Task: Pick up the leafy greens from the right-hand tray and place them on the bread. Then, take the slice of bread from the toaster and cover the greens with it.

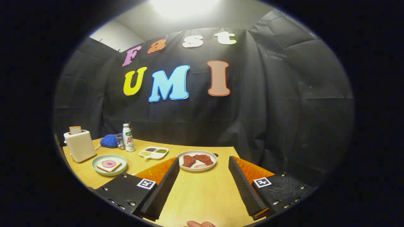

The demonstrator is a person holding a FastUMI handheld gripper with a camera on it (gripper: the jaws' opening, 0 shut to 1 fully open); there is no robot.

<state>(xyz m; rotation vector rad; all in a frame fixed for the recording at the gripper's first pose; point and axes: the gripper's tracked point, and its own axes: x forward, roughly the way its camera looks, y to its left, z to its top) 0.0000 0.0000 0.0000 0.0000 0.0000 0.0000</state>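
Gripper view: gripper (203, 164) spread wide, empty; toaster's (79, 145) bread slice (75, 130) upright.

A staged recording booth is posing as a breakfast kitchen: black cloth is walling in a wooden table (195, 195) that is carrying a toaster (79, 145), plates of food and a bottle (127, 137)
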